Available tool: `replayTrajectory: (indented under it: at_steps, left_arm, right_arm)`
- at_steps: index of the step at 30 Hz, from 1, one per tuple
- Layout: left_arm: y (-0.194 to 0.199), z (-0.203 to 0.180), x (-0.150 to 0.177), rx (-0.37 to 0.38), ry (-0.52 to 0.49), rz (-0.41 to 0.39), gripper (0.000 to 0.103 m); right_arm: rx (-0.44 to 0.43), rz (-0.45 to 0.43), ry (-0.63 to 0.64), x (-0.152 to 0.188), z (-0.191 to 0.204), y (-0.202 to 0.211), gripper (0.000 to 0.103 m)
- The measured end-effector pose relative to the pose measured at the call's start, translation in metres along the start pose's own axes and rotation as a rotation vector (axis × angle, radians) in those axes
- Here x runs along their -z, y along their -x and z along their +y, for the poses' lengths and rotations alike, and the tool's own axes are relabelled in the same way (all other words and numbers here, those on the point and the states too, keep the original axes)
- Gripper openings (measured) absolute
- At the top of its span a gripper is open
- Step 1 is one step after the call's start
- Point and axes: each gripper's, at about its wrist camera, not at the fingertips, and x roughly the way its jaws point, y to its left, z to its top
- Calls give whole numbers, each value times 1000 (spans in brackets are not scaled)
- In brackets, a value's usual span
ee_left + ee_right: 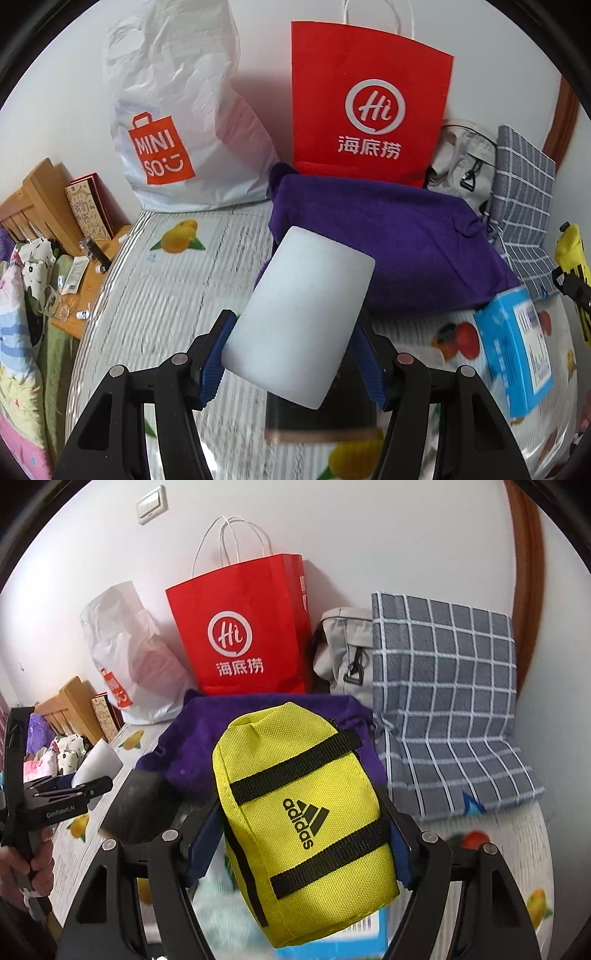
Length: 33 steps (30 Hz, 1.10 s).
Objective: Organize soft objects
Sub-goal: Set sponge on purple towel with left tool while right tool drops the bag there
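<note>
My left gripper (pixel 291 354) is shut on a white foam block (pixel 299 317), held tilted above the bed; the block also shows in the right wrist view (pixel 99 762). My right gripper (pixel 306 845) is shut on a yellow Adidas pouch (pixel 303 819) with black straps, held up in front of a purple cloth (pixel 184 753). The purple cloth (pixel 399 243) lies against a red paper bag (pixel 369 99). The pouch's edge shows at the far right of the left wrist view (pixel 570 251).
A white Miniso plastic bag (pixel 173 118), a grey bag (pixel 461 158) and a grey checked cushion (pixel 443 701) stand against the wall. A blue box (pixel 517 347) lies on the fruit-print sheet (pixel 155 302). A dark object (pixel 317 413) lies under the block. A wooden bedside (pixel 48 206) holds clutter.
</note>
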Motion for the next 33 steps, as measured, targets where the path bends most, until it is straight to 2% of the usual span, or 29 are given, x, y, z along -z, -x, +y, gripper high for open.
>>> replayTrajectory:
  at_steps: [11,16,25,29,33]
  left_arm:
    - [-42,-7,-56,12,12,13,60]
    - [-70,-19,-82,46,22,35,60]
    - [-133,-27,-108,82,74,132,60]
    - [-151,-30,-112,109,77,171,60]
    - [-159,-26,-113,98,76,180,61]
  right_arm:
    - [-6,4,2,-57,2,-47,76]
    - [-10,34,2,-75,-5,-77,76]
    - [-23,186,58,-68,-11,-153,76]
    - [-20,268,50,-56,-17,-178,76]
    - [-17,314,6,-50,-22,-191,76]
